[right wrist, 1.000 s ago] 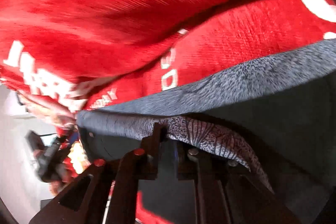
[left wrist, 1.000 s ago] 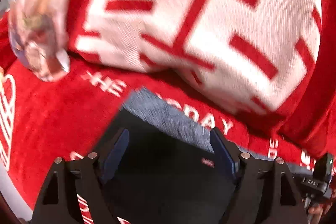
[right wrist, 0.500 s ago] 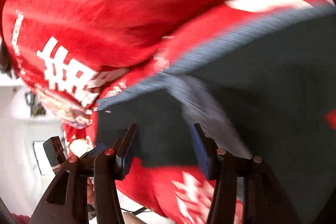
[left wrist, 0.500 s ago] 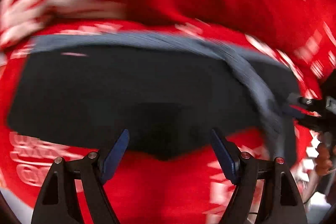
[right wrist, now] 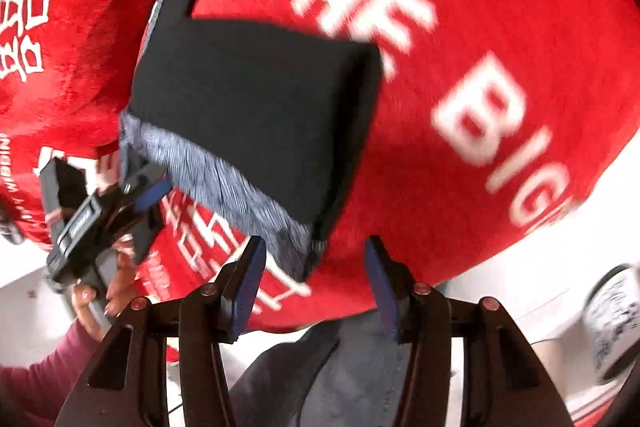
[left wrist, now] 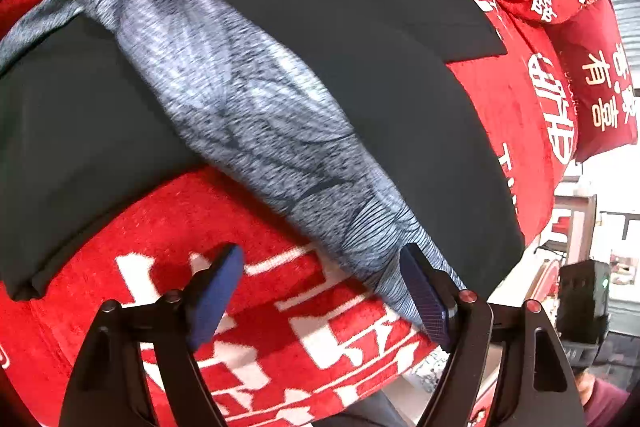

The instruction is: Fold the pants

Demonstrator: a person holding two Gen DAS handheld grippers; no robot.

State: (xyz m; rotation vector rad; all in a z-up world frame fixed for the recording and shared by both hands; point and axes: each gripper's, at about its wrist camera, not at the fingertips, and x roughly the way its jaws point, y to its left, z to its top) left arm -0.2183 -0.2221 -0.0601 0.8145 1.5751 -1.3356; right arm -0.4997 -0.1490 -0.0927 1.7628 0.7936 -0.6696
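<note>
Both claws gape wide and hold nothing — the left claw (left wrist: pixel 320 291) and right claw (right wrist: pixel 312 283) sit just beside the pants (left wrist: pixel 400 67). The loose grey flap (left wrist: pixel 260 123) could slide off the fold.

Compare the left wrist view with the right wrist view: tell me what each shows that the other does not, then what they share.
Only the left wrist view shows the dark pants spread wide, their grey patterned side panel running diagonally, and red cushions with white characters at the bed's far edge.

Only the right wrist view shows the white words "THE BIG" on the blanket and the left gripper seen from outside, open beside the grey panel.

Both show the pants on the red printed blanket, and each camera's own gripper, left and right, open and empty.
</note>
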